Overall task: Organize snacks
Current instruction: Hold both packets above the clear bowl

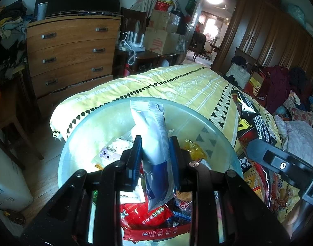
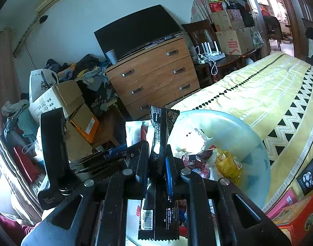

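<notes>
Standing upright over a glass bowl (image 1: 197,114), a white and blue snack packet (image 1: 154,143) with crimped ends is clamped between the blue-padded fingers of the left gripper (image 1: 155,145). The right gripper (image 2: 157,153) is clamped on a slim black snack packet (image 2: 159,135), glossy, with a barcode and a saw-tooth seam, held beside the bowl's near rim. Red, yellow and pale wrappers lie heaped in the translucent round bowl, which rests on a yellow patterned bedspread (image 1: 177,86).
</notes>
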A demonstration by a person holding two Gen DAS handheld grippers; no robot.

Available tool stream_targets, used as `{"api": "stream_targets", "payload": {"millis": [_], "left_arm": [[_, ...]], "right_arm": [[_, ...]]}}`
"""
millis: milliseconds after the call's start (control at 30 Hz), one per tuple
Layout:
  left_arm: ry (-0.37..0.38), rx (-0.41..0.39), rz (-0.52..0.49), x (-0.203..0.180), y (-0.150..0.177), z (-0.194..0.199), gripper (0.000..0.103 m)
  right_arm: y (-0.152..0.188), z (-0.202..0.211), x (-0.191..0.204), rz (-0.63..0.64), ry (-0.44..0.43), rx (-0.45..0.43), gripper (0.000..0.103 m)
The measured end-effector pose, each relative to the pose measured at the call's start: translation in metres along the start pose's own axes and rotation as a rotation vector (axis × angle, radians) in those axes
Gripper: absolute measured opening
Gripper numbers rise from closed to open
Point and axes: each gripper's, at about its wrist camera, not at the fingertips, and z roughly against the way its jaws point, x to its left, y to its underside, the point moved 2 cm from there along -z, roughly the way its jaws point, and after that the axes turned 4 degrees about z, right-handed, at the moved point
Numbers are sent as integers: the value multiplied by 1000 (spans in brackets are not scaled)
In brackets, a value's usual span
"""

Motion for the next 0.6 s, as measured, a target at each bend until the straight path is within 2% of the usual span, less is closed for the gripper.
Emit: {"api": "stream_targets", "payload": {"millis": [600], "left_arm": [[-2,4,0,0,4,1,26]], "right_arm": [[-1,-1,-1,1,-7,4,17]]}}
